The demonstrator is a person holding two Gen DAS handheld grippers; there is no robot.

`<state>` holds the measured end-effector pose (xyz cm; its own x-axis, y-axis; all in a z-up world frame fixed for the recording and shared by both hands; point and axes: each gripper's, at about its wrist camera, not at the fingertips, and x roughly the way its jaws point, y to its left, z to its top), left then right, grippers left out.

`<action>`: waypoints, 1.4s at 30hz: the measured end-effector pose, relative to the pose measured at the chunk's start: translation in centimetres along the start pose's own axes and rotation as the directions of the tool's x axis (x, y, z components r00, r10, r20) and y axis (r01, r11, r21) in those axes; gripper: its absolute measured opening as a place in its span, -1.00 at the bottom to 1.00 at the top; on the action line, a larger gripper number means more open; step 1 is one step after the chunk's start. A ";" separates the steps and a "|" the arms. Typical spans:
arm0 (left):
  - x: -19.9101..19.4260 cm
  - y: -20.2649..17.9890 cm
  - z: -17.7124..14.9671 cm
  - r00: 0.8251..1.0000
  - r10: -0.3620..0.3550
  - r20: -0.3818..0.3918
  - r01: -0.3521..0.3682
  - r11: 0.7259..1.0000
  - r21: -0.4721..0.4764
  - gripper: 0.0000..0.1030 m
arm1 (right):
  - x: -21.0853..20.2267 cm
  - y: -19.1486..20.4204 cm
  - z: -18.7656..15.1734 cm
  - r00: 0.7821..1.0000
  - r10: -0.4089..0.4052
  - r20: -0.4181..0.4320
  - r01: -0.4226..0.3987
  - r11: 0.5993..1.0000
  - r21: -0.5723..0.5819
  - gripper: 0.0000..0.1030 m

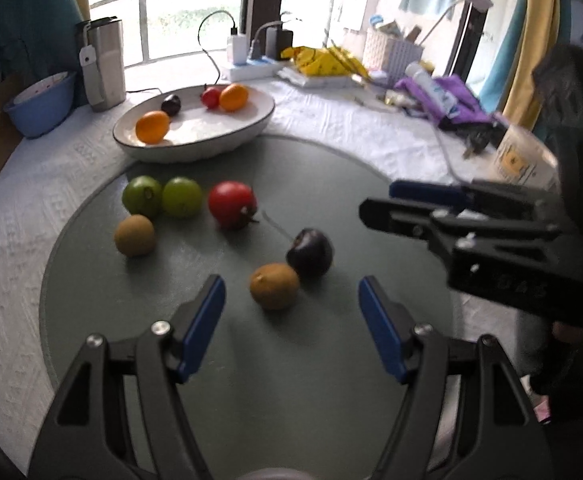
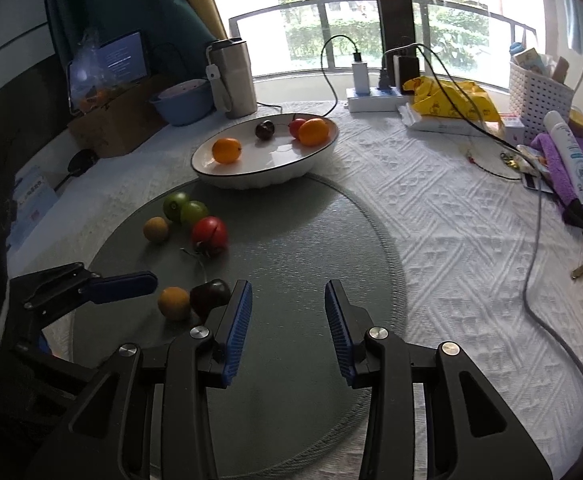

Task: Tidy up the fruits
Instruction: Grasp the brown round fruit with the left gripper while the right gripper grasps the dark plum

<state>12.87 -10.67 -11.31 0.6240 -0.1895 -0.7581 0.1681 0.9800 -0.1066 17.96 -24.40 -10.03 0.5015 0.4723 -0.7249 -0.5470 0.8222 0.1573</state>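
Note:
A white bowl (image 1: 251,130) holds two oranges (image 1: 152,127), a small red fruit (image 1: 210,97) and a dark fruit (image 1: 171,104). On the grey-green mat (image 1: 311,184) lie two green fruits (image 1: 142,195), a red tomato (image 1: 232,204), two brown kiwis (image 1: 274,286) and a dark plum (image 1: 309,252). My left gripper (image 1: 291,292) is open, just short of the near kiwi. My right gripper (image 2: 287,292) is open and empty over the mat, with the plum (image 2: 209,295) to its left. It also shows in the left wrist view (image 1: 387,204).
A steel flask (image 1: 105,64), a blue bowl (image 1: 41,108) and a power strip with chargers (image 1: 251,66) stand at the back. A yellow bag (image 2: 451,98), a white basket (image 2: 539,92), a purple cloth (image 2: 571,168) and cables (image 2: 531,264) lie to the right.

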 end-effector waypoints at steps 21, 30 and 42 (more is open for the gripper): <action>0.5 0.9 0.0 0.996 0.085 -0.019 -0.085 0.996 -0.002 -0.47 | 1.5 1.6 -0.4 0.991 0.123 -0.051 -0.126 0.991 -0.055 -0.22; -0.1 2.4 -0.1 0.995 0.095 -0.005 -0.095 0.995 -0.043 -0.48 | 2.9 3.0 0.4 0.988 0.129 -0.079 -0.136 0.987 -0.091 -0.17; -0.8 4.2 -0.7 0.995 0.095 0.000 -0.095 0.993 -0.073 -0.48 | 4.1 4.3 0.3 0.986 0.117 -0.119 -0.131 0.984 -0.119 -0.17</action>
<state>12.57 -6.40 -11.59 0.6368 -0.0955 -0.7651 0.0522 0.9954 -0.0809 17.87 -18.85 -12.09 0.3506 0.5244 -0.7759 -0.6837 0.7096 0.1706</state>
